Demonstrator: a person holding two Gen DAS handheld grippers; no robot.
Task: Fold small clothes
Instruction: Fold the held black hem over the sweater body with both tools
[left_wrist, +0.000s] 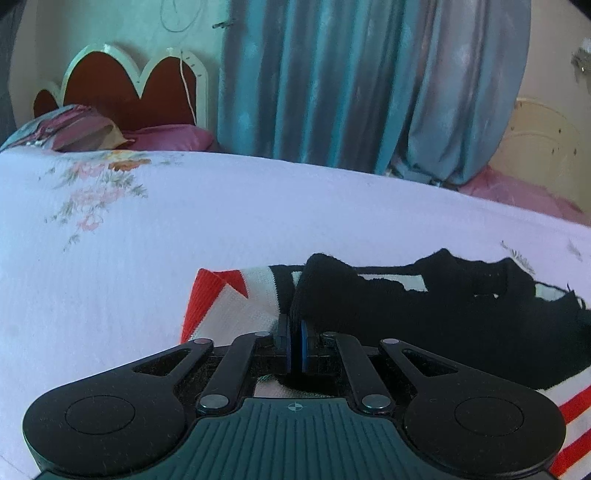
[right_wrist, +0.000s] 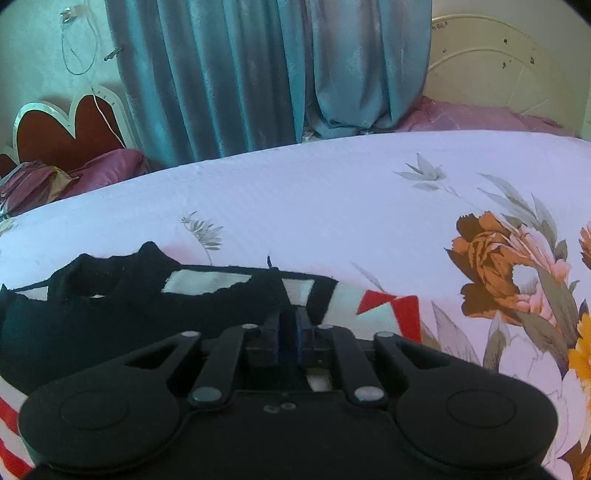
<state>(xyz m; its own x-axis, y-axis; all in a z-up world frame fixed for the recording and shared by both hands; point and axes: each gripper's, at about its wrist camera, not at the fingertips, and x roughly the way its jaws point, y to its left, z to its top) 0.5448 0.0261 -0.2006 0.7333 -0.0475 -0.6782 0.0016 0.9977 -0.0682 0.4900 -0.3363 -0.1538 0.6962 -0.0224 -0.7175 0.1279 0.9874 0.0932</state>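
Observation:
A small knitted garment (left_wrist: 443, 332), black with white and red stripes, lies on the bed's white floral sheet (left_wrist: 184, 229). In the left wrist view my left gripper (left_wrist: 295, 328) sits at the garment's left part, where black meets the red and white stripes. Its blue pads are pressed together on a fold of black cloth. In the right wrist view the same garment (right_wrist: 110, 317) spreads to the left. My right gripper (right_wrist: 291, 321) is shut on dark cloth near the garment's right end, beside a red and white patch (right_wrist: 391, 310). Cloth under both grippers is hidden.
Teal curtains (left_wrist: 332, 81) hang behind the bed. A red headboard with a white rim (left_wrist: 129, 85) and purple pillows (left_wrist: 166, 138) stand at the far left. A cream headboard (right_wrist: 491, 66) and pink bedding (right_wrist: 472, 114) lie at the far right. Large flower prints (right_wrist: 491, 258) mark the sheet.

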